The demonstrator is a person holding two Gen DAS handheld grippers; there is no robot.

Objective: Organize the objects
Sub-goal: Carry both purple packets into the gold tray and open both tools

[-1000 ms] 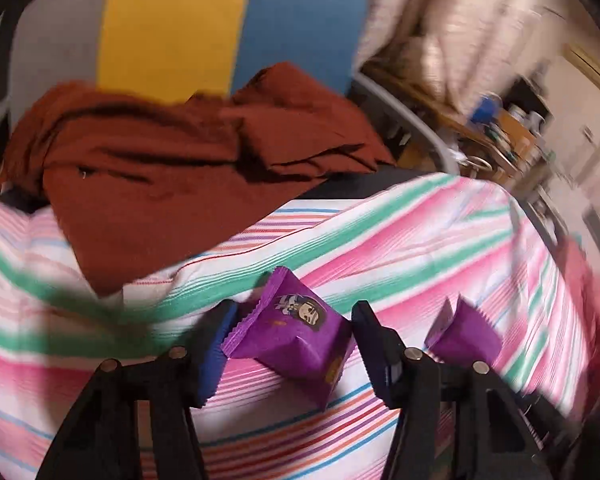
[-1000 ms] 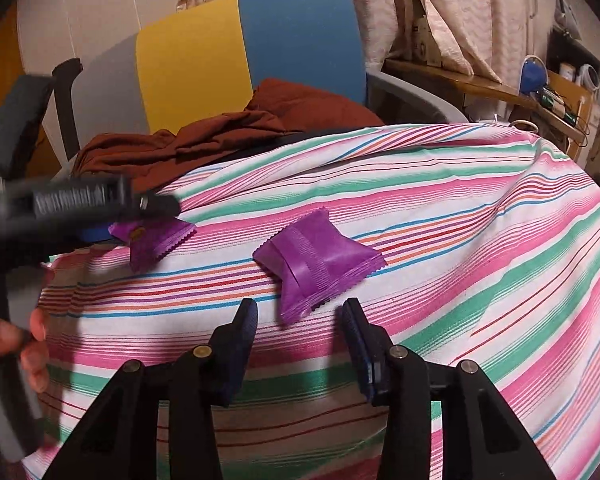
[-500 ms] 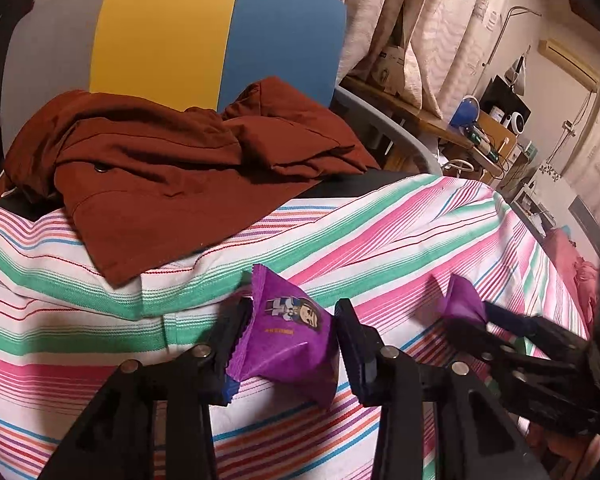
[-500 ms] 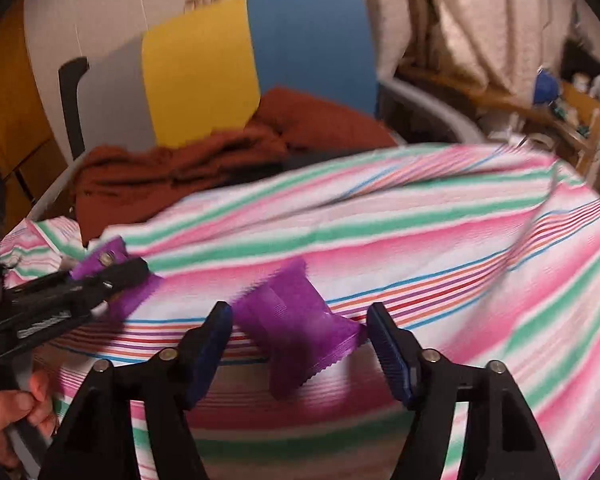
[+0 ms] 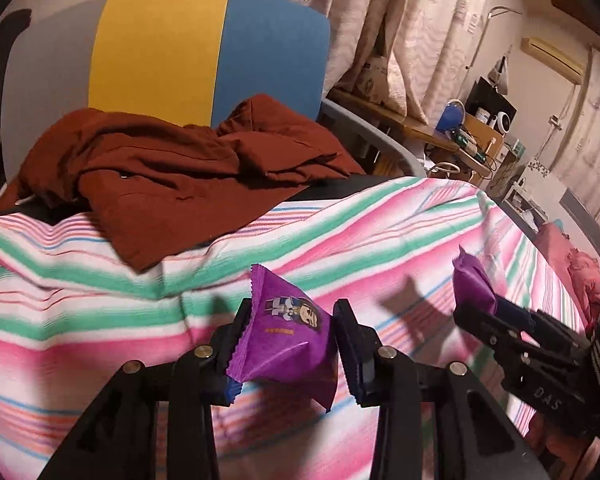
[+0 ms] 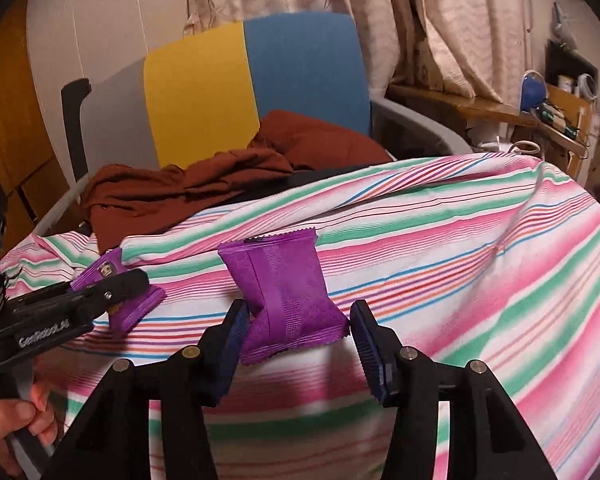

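Cloth in pink, green and white stripes (image 5: 80, 320) covers the work surface; what lies under it, tabletop or otherwise, cannot be told. Behind it stands a chair (image 5: 160, 52) with a grey, yellow and blue back, and a rust-brown garment (image 5: 180, 176) is heaped on its seat with a corner spilling onto the stripes. It looks like clutter rather than part of the sorting.

The left hand-held gripper (image 5: 292, 308) has just been closing. Its blue pads now press on both sides of the purple packet with the cartoon figure (image 5: 284, 344), which sits tilted between them, printed face up. The right hand-held gripper (image 6: 298, 310) has also just been closing, and it pinches the lower end of the second purple packet (image 6: 284, 292), seam side up. The wrapper is drawn in at the waist where the pads bear on it. Both packets cast shadows on the cloth and seem to be just clear of it. Taking one in each hand probably lets the pair go to one spot together.

Writing is sparse. "GenRobot.AI" runs along the left gripper's arm in the right wrist view, above the person's hand (image 6: 12, 436). "DAS" shows on the right gripper in the left wrist view. The orange line under the cartoon figure is too small to read.
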